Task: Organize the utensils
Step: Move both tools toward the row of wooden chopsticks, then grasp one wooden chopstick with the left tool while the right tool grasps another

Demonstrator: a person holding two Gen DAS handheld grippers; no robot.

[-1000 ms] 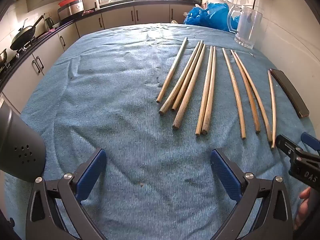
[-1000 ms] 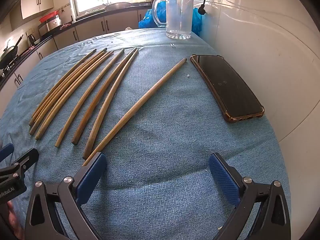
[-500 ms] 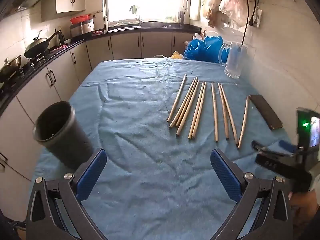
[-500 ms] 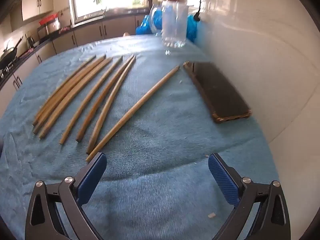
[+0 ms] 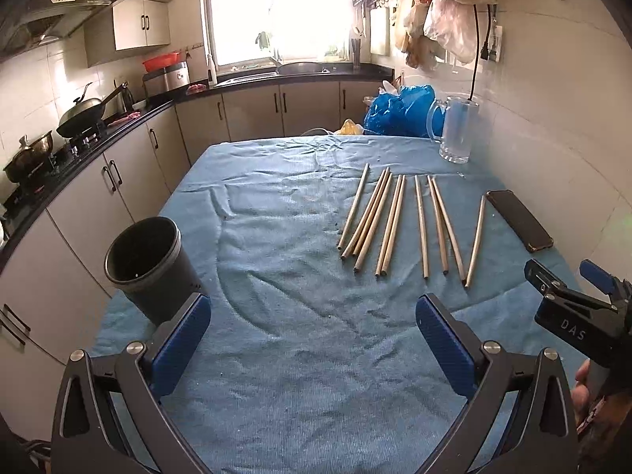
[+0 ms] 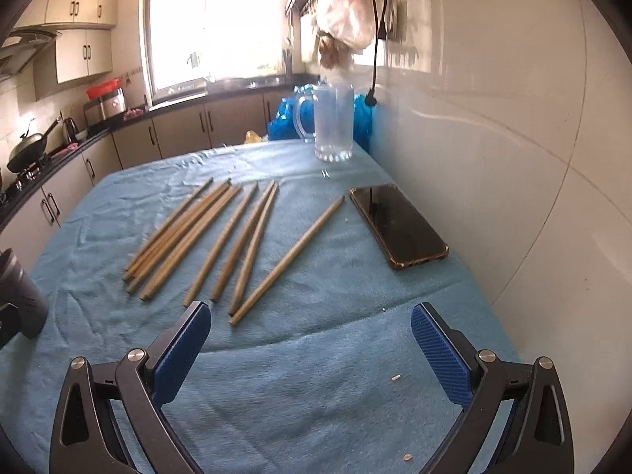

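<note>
Wooden chopsticks [image 5: 399, 223] are lying loose in a rough row on the blue cloth [image 5: 284, 276] covering the table, tips pointing toward the near edge. In the left wrist view four pieces on the left are bunched together, a pair is lying side by side next to them, and four more are spreading out to the right. The rightmost stick [image 6: 288, 258] is lying apart from the others, just beside a dark phone [image 6: 397, 225]. A black cylindrical holder [image 5: 148, 268] is standing upright near the table's left edge, well apart from the chopsticks; nothing is showing inside it. A clear glass mug [image 6: 331, 122] is standing at the far right, near the tiled wall.

The left gripper [image 5: 312, 339] is hovering over the cloth, jaws spread wide and holding nothing. The right gripper [image 6: 310, 345] is likewise spread and unloaded, near the rightmost stick's tip.
</note>
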